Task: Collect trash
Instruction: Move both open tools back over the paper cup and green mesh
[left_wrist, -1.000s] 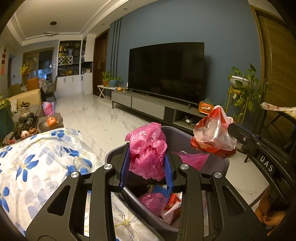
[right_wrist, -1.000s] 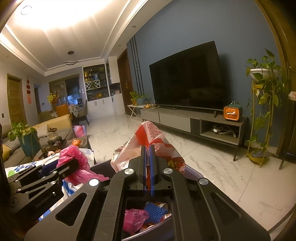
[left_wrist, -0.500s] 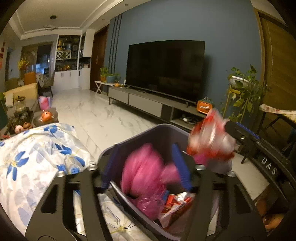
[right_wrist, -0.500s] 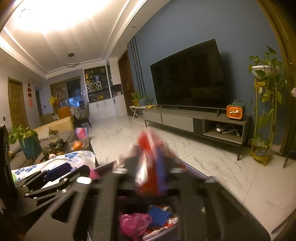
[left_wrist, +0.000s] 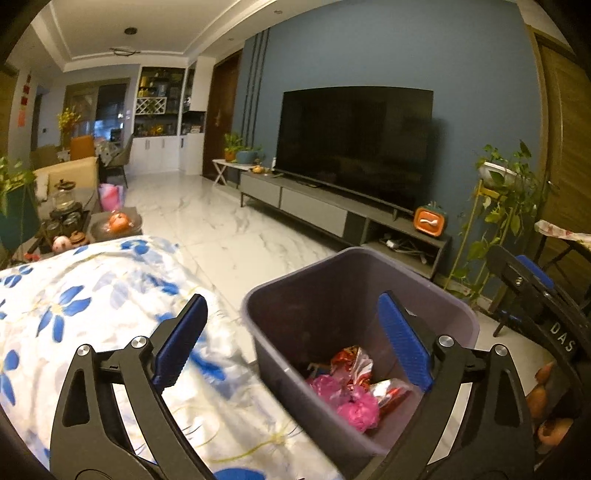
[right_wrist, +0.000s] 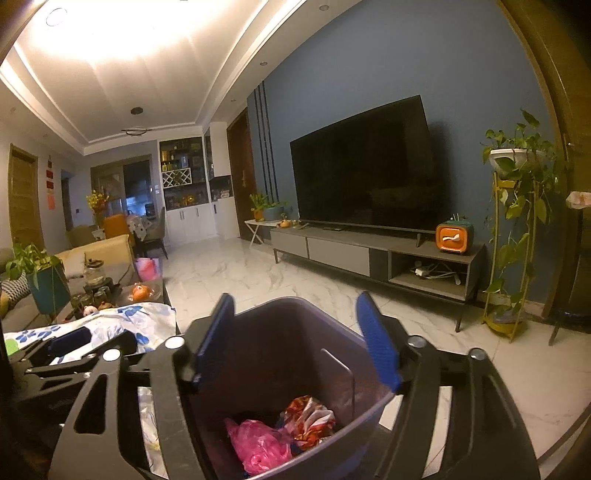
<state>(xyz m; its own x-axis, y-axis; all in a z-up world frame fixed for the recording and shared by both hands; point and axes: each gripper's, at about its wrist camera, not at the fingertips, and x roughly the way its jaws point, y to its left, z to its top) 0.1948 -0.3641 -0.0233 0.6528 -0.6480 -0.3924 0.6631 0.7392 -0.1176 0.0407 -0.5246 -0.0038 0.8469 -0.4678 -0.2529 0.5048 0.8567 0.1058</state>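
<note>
Trash (left_wrist: 354, 398) lies in bin (left_wrist: 332, 295); left gripper (left_wrist: 291, 347) and right gripper (right_wrist: 295, 339) jaws have just opened, empty. Next: withdraw toward 6 o'clock.

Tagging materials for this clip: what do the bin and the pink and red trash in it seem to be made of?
Bin: probably moulded plastic, grey-purple, dull sheen, smooth thin walls.
Pink trash: likely thin plastic film, crumpled and translucent.
Red trash: apparently a glossy printed plastic bag or foil wrapper; shiny creases.

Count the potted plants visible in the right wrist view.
3: a trailing plant on the yellow stand at right, one on the white side table beside the TV, one at far left. Others may be hidden.
</note>
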